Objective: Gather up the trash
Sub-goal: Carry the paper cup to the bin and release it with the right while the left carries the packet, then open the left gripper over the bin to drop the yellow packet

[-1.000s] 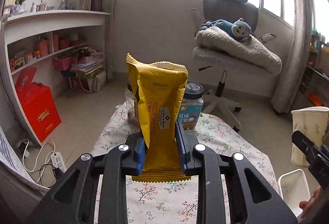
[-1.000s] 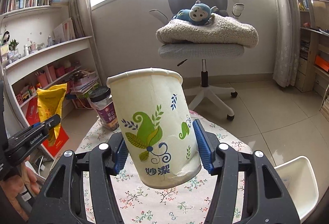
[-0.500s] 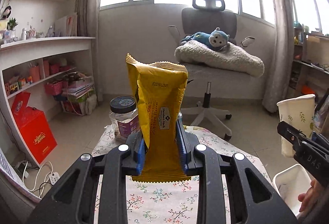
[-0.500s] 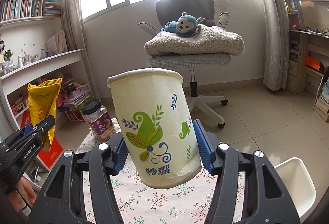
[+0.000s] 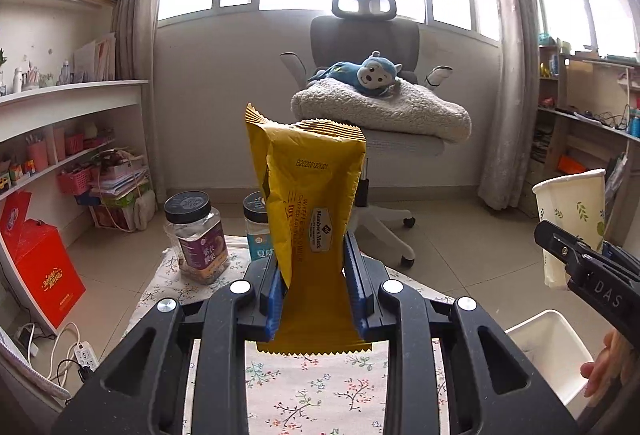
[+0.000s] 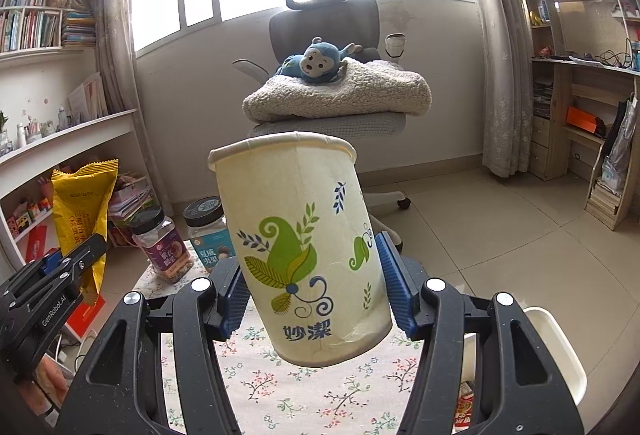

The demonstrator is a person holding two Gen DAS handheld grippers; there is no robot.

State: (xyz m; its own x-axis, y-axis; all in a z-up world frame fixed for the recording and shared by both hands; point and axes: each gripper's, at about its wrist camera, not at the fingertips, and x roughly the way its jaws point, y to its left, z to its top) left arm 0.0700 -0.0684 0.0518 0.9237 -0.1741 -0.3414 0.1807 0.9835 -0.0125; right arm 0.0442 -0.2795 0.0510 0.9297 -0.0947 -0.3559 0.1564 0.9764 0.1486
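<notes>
My left gripper (image 5: 314,275) is shut on a yellow snack wrapper (image 5: 310,211) and holds it upright above the floral table (image 5: 316,391). My right gripper (image 6: 312,287) is shut on a white paper cup (image 6: 304,247) with green leaf print, tilted a little, above the same table (image 6: 280,387). The cup also shows at the right edge of the left wrist view (image 5: 572,211). The wrapper shows at the left of the right wrist view (image 6: 82,211). A white bin (image 5: 548,351) stands low at the right; in the right wrist view (image 6: 560,351) it holds some trash.
Two jars with black lids (image 5: 198,235) (image 5: 256,227) stand at the table's far end. An office chair with a blanket and blue plush monkey (image 5: 376,71) is behind. Shelves (image 5: 60,103) line the left wall; a red box (image 5: 40,267) sits on the floor.
Both grippers have tilted up and swung a little, still holding the wrapper and the cup. More of the window and both jars now show.
</notes>
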